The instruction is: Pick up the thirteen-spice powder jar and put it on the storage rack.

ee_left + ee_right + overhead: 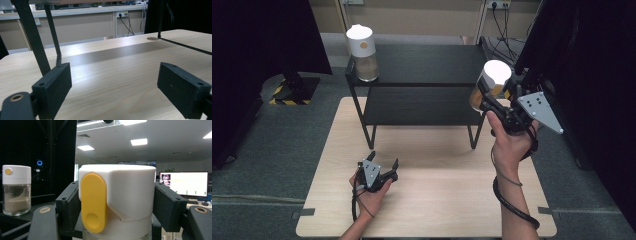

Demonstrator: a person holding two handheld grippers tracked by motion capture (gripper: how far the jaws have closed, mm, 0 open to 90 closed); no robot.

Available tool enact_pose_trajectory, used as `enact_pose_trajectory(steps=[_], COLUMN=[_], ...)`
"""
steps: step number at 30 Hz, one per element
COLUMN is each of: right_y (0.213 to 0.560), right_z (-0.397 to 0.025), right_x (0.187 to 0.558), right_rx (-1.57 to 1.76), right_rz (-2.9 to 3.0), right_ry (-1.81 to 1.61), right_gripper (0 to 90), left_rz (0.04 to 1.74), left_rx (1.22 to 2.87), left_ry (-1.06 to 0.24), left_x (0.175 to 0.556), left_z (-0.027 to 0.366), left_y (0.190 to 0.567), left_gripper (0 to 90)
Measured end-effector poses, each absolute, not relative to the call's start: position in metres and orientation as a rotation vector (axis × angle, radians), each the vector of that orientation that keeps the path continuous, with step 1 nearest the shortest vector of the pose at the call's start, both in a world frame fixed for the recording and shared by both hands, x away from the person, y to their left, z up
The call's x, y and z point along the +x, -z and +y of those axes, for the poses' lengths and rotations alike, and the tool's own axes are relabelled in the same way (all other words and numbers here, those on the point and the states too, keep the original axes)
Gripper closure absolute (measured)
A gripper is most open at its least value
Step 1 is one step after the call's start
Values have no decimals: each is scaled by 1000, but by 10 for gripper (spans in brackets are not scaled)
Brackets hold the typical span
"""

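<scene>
My right gripper [488, 95] is shut on a white-capped jar [490, 82] with brownish contents, held in the air over the right end of the black shelf [422, 62]. In the right gripper view the jar's white cap [125, 192] with its yellow tab [93, 202] sits clamped between both black jaws. A second jar of the same kind [362, 52] [16, 190] stands upright on the shelf's top left corner. My left gripper [383, 161] rests low on the wooden table [432, 200], open, its pads [53, 87] wide apart with nothing between them.
The black two-level shelf stands on thin legs [35, 37] at the table's far half. Black curtains [262, 35] hang at both sides. A cable [512, 205] trails along the right forearm. A round hole [152, 38] sits in the tabletop.
</scene>
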State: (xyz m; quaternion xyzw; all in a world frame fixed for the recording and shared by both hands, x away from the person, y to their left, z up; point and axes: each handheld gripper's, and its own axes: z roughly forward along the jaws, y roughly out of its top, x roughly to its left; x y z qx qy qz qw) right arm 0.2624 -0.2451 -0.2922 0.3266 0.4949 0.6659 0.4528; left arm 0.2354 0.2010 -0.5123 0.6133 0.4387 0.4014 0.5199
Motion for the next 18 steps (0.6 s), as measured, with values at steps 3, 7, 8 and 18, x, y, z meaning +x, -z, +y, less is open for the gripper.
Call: enact_pose_trajectory(steps=[3,7,8,18], right_y=[288,284,283,275], right_z=[-245,-244,-244,-243], right_x=[265,267,268,277], right_rx=[807,807,806,825], right_rz=[1223,1221,1224,1224], right_ry=[-1641,-1640,-1637,-1631], right_gripper=[309,309,309,309], left_rz=[1052,1053,1052,1053], left_rx=[1470,1469,1470,1470], left_ry=[-963,-962,-963,-961], left_x=[235,235,235,236], left_z=[201,201,201,201], left_y=[512,512,512,512], left_gripper=[121,121,121,122])
